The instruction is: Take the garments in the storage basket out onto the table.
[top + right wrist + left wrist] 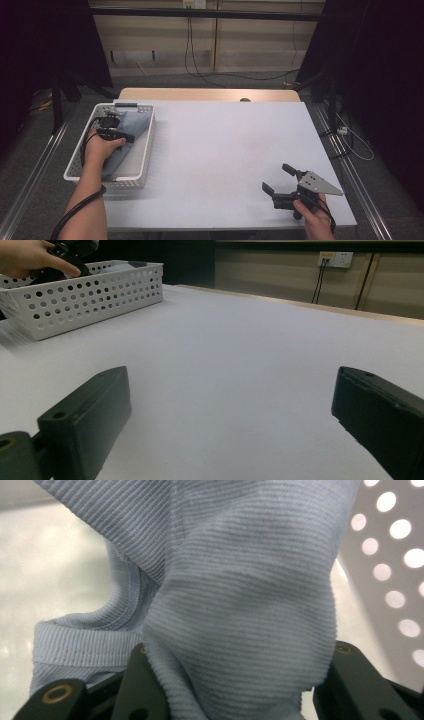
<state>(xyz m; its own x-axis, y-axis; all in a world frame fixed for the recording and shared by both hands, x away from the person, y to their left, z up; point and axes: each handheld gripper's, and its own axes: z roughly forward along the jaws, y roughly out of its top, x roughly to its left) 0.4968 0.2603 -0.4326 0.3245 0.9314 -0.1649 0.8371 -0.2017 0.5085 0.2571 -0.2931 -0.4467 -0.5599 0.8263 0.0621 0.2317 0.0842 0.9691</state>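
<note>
A light blue ribbed cloth [134, 131] lies in a white perforated basket [149, 150] at the table's left. My left gripper [114, 129] reaches down into the basket, over the cloth. In the left gripper view a bunched fold of the cloth [240, 590] fills the gap between the two black jaws of my left gripper [235, 680] and touches both. My right gripper [277, 177] rests low at the table's front right, open, with nothing between its jaws. The right gripper view has my right gripper [230, 410] over bare white tabletop, with the basket [100, 295] and the left hand [30, 257] far off.
The white tabletop [225, 145] stretches between basket and right gripper. A wooden strip [210, 94] runs along its far edge. Black cables [192, 50] hang on the back wall, and dark curtains stand at both sides.
</note>
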